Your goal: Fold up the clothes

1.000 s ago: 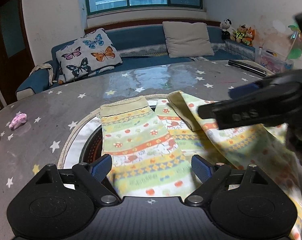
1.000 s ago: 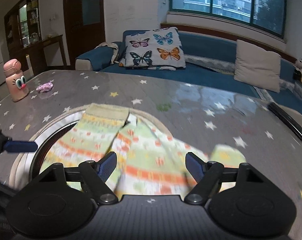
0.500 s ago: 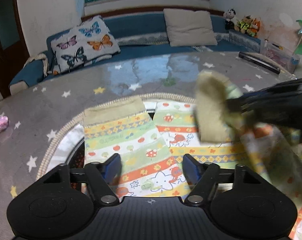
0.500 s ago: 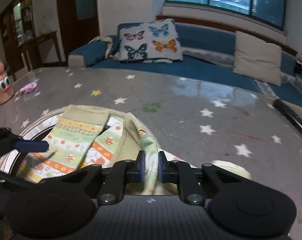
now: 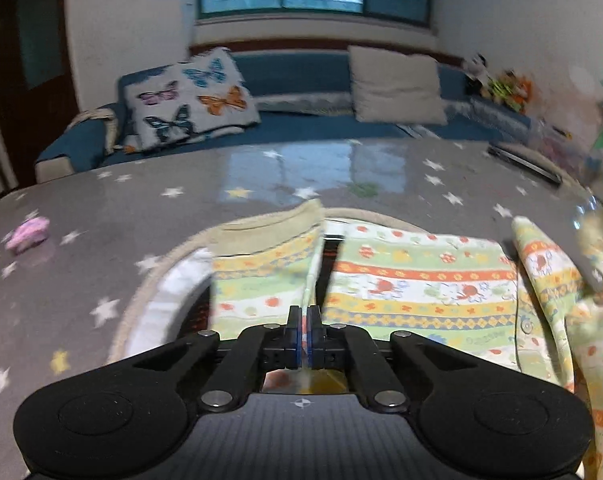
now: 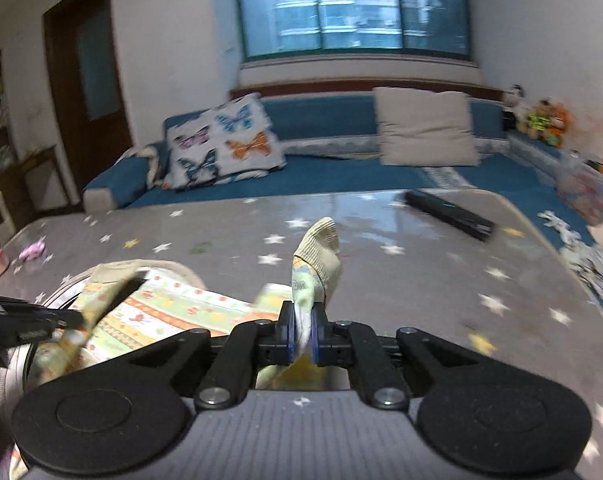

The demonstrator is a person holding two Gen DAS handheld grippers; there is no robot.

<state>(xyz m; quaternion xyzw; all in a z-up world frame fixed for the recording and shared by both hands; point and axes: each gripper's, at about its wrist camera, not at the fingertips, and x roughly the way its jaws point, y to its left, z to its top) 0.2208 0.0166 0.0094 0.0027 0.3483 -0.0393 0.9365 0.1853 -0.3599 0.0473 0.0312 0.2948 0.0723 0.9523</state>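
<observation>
**Both Grippers Clamped on One Patterned Garment**

While the striped garment [image 5: 417, 284] lay spread over the star-printed table [image 5: 101, 208], the left gripper [image 5: 304, 334] had just closed, its jaws pressed together on a thin edge of the cloth near one sleeve. The right gripper [image 6: 302, 332] was pinched on the other sleeve, whose ribbed beige cuff [image 6: 321, 248] stood up above the pads. One garment was in view, held by two grippers. Beyond it sat two cushions: one butterfly cushion [image 5: 193, 98] and one plain beige cushion [image 5: 395, 86]. One small pink toy [image 5: 27, 234] rested on the table's left side, well apart from the garment.
</observation>
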